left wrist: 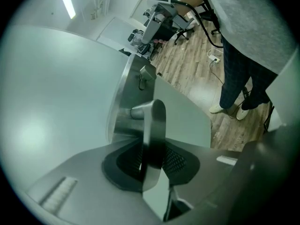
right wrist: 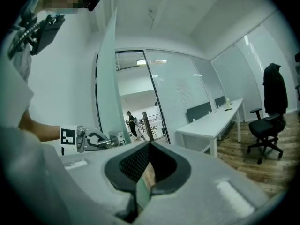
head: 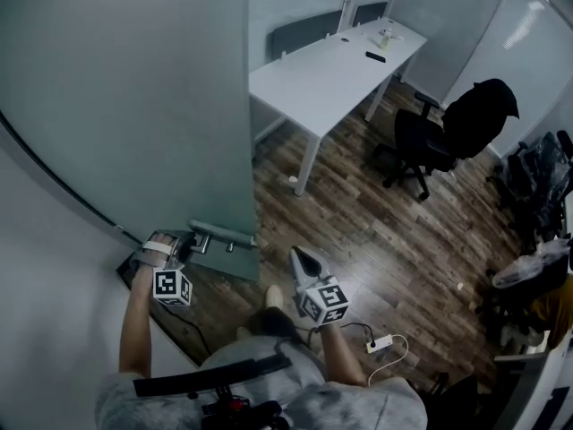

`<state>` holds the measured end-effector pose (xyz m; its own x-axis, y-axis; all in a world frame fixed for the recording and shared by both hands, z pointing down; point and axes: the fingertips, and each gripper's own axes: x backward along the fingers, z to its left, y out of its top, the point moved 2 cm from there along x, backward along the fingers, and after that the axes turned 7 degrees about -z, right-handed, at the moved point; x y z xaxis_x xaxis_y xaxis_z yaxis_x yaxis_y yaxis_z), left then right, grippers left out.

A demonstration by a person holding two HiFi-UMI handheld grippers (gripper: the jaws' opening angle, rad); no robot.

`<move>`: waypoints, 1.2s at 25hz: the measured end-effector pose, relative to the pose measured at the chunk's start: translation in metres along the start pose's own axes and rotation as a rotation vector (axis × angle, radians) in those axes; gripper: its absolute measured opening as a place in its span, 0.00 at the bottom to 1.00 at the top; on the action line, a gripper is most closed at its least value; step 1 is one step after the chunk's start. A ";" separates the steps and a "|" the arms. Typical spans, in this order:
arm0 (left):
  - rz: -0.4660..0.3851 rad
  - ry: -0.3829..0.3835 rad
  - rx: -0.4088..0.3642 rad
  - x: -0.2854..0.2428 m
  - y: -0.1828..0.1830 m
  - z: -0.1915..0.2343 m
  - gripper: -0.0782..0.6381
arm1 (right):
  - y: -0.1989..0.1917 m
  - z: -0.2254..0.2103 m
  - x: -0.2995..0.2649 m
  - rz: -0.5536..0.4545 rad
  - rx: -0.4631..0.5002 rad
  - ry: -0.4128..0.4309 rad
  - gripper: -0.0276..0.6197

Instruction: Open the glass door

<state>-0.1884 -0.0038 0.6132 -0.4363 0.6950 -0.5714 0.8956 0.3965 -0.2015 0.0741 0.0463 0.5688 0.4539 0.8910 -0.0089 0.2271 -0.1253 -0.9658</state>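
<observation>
The frosted glass door [head: 125,106] stands ajar, its free edge toward me. A silver lever handle [head: 224,234] sticks out near that edge. My left gripper [head: 186,245] is shut on the handle. In the left gripper view the metal lever [left wrist: 153,125] stands upright between the two dark pads [left wrist: 177,161], with the door [left wrist: 56,102] filling the left. My right gripper [head: 303,260] hovers to the right of the door edge, shut and holding nothing. In the right gripper view its tips [right wrist: 149,149] meet, and the left gripper [right wrist: 91,139] shows on the handle [right wrist: 114,142] beside the door edge [right wrist: 107,88].
A long white desk [head: 331,70] stands behind the door, with a black office chair [head: 430,141] to its right. More chairs and bags [head: 537,177] crowd the far right. A white power strip [head: 380,343] lies on the wooden floor near my feet.
</observation>
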 end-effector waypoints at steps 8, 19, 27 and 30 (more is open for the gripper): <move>0.021 0.037 -0.001 0.020 -0.001 -0.015 0.24 | -0.007 0.013 0.014 0.001 0.002 0.007 0.05; 0.038 0.063 -0.003 0.050 -0.004 -0.039 0.24 | -0.011 0.035 0.026 0.003 0.002 0.034 0.05; 0.055 0.063 0.012 0.074 -0.006 -0.050 0.25 | -0.015 0.051 0.026 0.006 0.005 0.063 0.05; 0.057 0.058 0.024 0.082 -0.006 -0.054 0.26 | -0.015 0.057 0.026 0.010 0.006 0.074 0.05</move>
<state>-0.2344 0.0833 0.6102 -0.3878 0.7503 -0.5355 0.9208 0.3411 -0.1889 0.0336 0.0960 0.5686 0.5187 0.8550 0.0008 0.2171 -0.1308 -0.9674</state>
